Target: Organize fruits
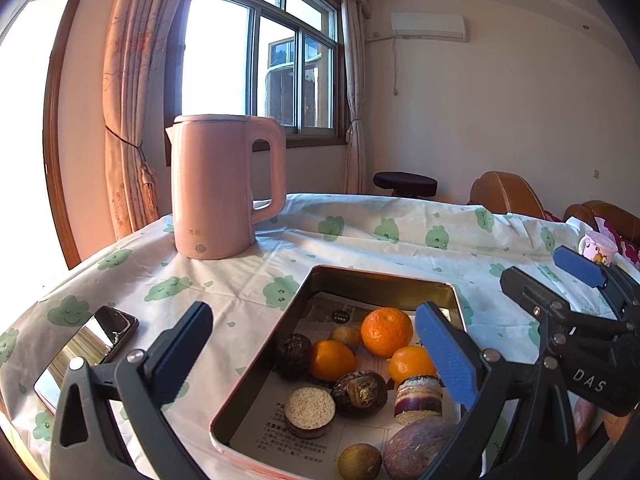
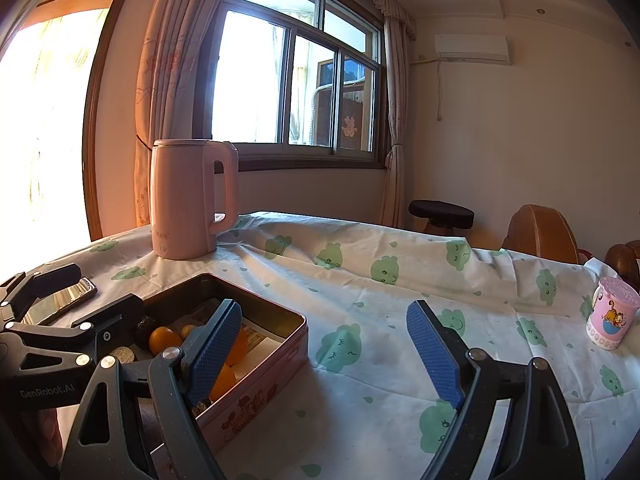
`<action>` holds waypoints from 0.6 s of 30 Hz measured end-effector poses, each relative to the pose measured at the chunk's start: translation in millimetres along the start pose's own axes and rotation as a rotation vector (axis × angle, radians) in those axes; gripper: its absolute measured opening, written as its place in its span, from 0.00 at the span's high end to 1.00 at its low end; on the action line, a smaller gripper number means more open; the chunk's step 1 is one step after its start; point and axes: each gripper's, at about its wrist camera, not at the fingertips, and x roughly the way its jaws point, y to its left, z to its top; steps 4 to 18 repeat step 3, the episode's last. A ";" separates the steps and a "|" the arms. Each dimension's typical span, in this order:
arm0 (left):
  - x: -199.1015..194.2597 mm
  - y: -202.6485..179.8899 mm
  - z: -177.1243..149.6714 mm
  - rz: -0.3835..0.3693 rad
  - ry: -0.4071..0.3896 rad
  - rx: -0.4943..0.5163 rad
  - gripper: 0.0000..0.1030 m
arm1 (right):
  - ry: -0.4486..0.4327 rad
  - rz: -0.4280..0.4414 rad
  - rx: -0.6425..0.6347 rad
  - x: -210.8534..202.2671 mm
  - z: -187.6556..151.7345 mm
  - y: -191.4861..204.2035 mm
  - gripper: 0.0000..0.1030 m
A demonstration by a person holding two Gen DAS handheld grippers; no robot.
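Fruits lay together in a shallow rectangular tin [image 1: 316,280] with a pink outer wall, which sat on the surface [image 1: 360,236] under a white cloth printed with green clouds. A printed paper sheet [image 1: 280,416] lined the tin's floor. On it rested a large orange [image 1: 386,331], two smaller oranges [image 1: 332,360], a dark round fruit [image 1: 294,354] toward the tin's left wall, a brown wrinkled fruit [image 1: 359,393] in the middle, a small yellowish fruit [image 1: 345,335] tucked behind the oranges, and two short cut cane-like pieces [image 1: 310,411], one with its pale cut face up, the other showing its purple skin. At the near edge lay a purple mottled round fruit [image 1: 418,446] and a small olive-brown one [image 1: 359,461].

The left claw [image 1: 316,356] stood open and empty above the tin's near left part, gripping nothing. The right claw [image 2: 326,354] also stood open and empty, its left pad over the tin's right wall and its right pad above bare cloth.

A pink kettle [image 1: 216,188] stood beyond the tin with its lid closed, a phone [image 1: 86,354] lay left of the tin, and a lidded pink cup [image 2: 611,312] stood well apart at the right
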 end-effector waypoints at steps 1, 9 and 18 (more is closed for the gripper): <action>0.2 -0.9 0.0 0.002 0.000 0.005 0.00 | -0.001 0.001 0.002 -0.3 -0.4 -0.4 0.16; 0.8 -1.9 0.2 0.004 0.001 0.010 0.00 | -0.004 0.008 0.013 -1.0 -0.6 -3.1 0.16; 0.8 -1.9 0.2 0.004 0.001 0.010 0.00 | -0.004 0.008 0.013 -1.0 -0.6 -3.1 0.16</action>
